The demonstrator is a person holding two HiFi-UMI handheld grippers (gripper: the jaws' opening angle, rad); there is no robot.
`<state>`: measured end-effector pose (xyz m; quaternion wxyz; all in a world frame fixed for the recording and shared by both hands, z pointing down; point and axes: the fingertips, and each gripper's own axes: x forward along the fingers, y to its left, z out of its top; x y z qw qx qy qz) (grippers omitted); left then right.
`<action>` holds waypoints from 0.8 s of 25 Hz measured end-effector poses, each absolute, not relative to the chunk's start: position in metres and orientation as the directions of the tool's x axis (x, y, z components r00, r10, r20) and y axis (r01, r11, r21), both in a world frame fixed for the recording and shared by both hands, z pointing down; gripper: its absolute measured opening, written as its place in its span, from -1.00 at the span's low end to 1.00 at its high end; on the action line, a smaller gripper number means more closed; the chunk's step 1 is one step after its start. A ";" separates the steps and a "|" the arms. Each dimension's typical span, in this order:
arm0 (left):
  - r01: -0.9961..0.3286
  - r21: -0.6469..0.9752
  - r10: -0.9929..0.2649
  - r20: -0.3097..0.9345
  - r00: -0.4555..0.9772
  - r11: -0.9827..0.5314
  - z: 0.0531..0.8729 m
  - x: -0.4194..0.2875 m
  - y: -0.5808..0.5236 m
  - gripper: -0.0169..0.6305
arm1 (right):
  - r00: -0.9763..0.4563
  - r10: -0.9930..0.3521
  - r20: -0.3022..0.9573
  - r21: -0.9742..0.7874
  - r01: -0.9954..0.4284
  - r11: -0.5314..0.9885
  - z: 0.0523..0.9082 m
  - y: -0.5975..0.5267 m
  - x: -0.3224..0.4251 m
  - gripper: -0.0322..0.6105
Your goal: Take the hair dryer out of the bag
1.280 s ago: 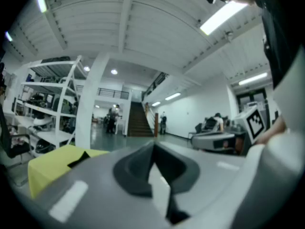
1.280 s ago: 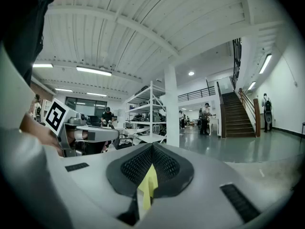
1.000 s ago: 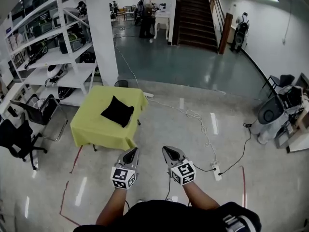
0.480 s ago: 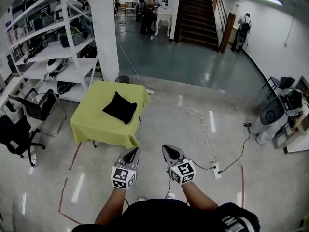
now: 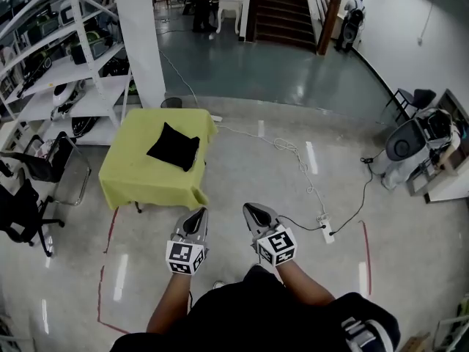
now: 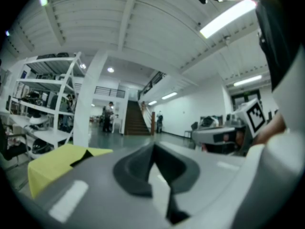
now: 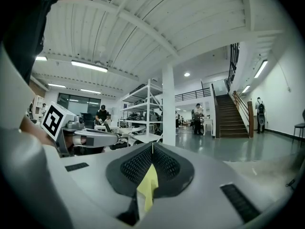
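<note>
**Before we reach in, we plan our hold**

Since the left gripper [image 5: 197, 215] and the right gripper [image 5: 250, 211] both have their jaws pressed together on nothing, we are empty-handed. The black bag [image 5: 174, 146] lies on the yellow table [image 5: 135, 182], well apart from us. The hair dryer is not visible and is presumably inside. We judge the bag soft and floppy, the dryer rigid, smooth and fairly heavy. We would pin the fabric with one gripper and take the dryer by its handle.

The inside of the black bag [image 5: 174, 146] cannot be seen.
</note>
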<state>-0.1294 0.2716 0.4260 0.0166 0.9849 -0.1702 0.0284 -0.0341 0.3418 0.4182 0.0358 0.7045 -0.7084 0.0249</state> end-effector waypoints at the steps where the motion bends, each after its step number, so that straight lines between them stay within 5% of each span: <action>1: -0.333 0.022 -0.331 0.061 0.942 -0.943 0.425 -0.128 0.271 -0.92 | 0.001 -0.996 0.085 0.015 -1.000 0.001 0.418 0.341 -0.032 -0.88; 20: -0.377 -0.008 -0.376 0.099 0.921 -0.926 0.429 -0.049 0.197 -0.92 | -0.047 -0.996 0.082 -0.017 -0.999 0.045 0.429 0.247 0.049 -0.88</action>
